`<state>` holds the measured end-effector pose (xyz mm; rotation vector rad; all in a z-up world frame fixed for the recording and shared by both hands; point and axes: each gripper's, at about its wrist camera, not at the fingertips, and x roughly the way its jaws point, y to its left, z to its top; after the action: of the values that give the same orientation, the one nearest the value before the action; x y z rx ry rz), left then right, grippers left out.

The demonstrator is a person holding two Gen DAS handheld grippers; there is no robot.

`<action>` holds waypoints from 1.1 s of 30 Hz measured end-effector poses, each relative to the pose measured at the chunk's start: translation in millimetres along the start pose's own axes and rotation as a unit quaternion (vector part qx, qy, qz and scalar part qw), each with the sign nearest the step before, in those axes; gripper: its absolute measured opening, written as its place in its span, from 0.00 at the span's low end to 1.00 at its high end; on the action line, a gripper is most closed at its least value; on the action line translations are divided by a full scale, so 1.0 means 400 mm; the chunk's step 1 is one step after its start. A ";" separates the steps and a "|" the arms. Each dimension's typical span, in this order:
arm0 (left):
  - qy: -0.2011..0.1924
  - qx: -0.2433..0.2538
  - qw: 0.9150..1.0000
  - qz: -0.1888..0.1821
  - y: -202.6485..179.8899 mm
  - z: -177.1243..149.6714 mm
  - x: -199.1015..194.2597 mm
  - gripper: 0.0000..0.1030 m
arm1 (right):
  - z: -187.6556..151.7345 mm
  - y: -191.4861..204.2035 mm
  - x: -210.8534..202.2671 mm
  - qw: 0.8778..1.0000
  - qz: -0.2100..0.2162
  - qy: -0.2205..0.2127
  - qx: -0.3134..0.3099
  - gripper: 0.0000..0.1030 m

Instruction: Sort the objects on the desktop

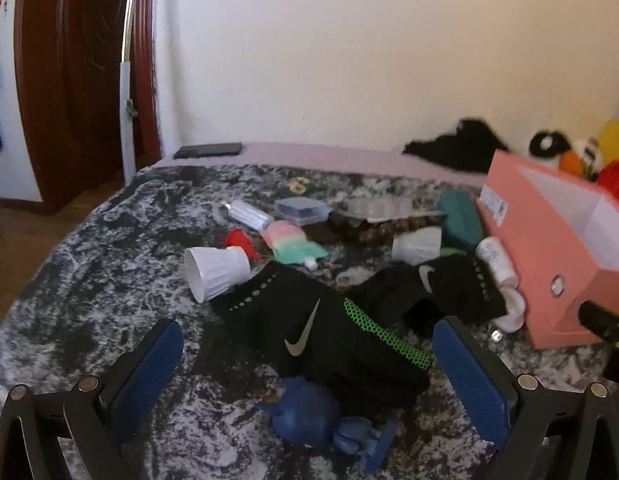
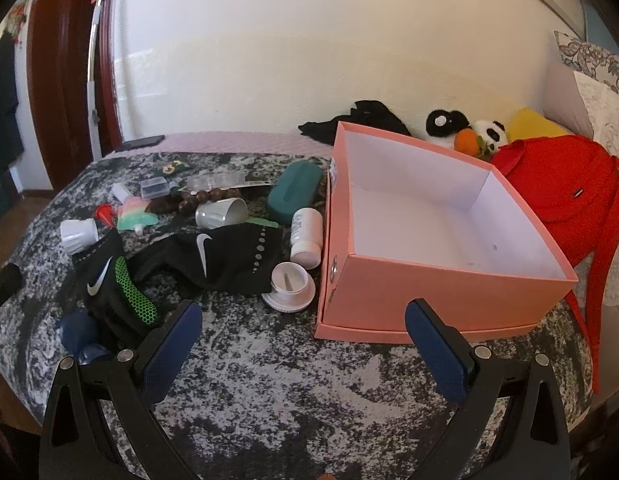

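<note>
I see the bed under a grey-black mottled cover. On its right stands the pink box, open on top. Left of it lie 2 black gloves, the nearer one overlapping a blue toy. A white bottle and a white lid lie just beside the box's left wall. My left tongs gape wide over the near glove, holding nothing; my right tongs gape wide near the box, holding nothing.
</note>
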<state>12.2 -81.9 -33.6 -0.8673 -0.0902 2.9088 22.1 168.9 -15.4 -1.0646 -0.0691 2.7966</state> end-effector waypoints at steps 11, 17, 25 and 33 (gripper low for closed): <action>0.005 0.047 0.999 0.027 -0.058 0.004 -0.013 1.00 | -0.004 0.023 -0.011 1.000 -0.009 -0.003 0.002 1.00; -0.010 0.065 0.998 0.024 -0.120 0.015 -0.041 1.00 | -0.001 0.003 -0.069 0.999 -0.023 -0.015 0.037 1.00; -0.005 0.051 0.999 0.012 -0.136 0.027 -0.066 1.00 | 0.008 -0.043 -0.167 0.995 -0.055 -0.042 0.070 1.00; -0.009 0.050 0.999 0.012 -0.142 0.034 -0.086 1.00 | 0.007 -0.043 -0.231 0.994 -0.068 -0.051 0.064 1.00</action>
<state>38.3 -30.1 1.3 -0.8315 0.0635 2.9142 90.5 171.5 49.4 -0.8554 0.0262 2.6892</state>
